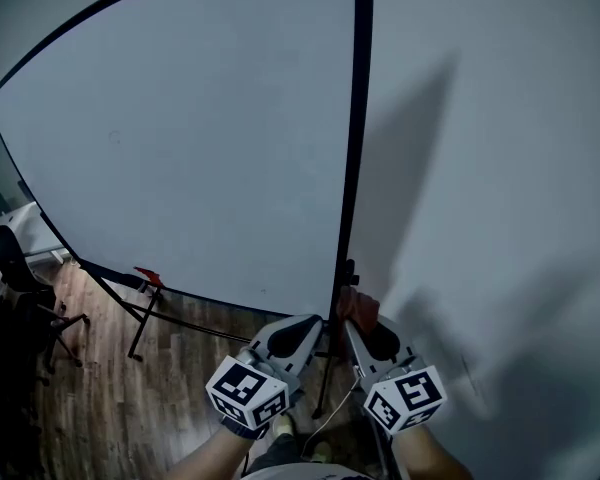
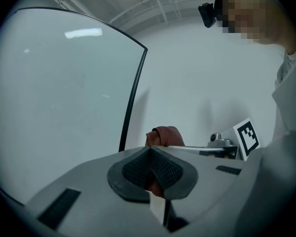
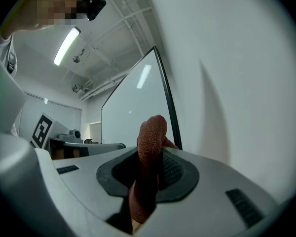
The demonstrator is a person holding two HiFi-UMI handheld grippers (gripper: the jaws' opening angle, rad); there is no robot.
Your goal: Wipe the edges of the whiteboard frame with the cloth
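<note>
Rust-brown cloth (image 3: pixel 150 152) is pinched in the right gripper (image 1: pixel 353 325). Its jaws are clamped down on it, and a folded hump of fabric pokes up past the pads while the rest hangs down between them. In the head view the cloth sits low down, right up against the black frame (image 1: pixel 358 118) on the whiteboard's right edge, close to the bottom corner. I can't honestly tell if it's pressing on the frame or just beside it.

The left gripper (image 2: pixel 149 151) is closed, with the pad tips meeting and nothing gripped that I can see. There's a thin brownish sliver in the slit lower down, but I can't tell what it is. This gripper sits just left of the right one, near the same bottom corner, and from its own camera you can see the cloth bunched up just past its tips, next to the frame.

The whiteboard (image 1: pixel 200 148) fills most of the left and far part of the view. Its surface is pale and looks blank. A plain white wall (image 1: pixel 500 168) is on the right, with the board's shadow across it. The board's dark stand legs sit on a wood floor (image 1: pixel 110 398), and a dark office chair (image 1: pixel 10 268) is over at the far left.
</note>
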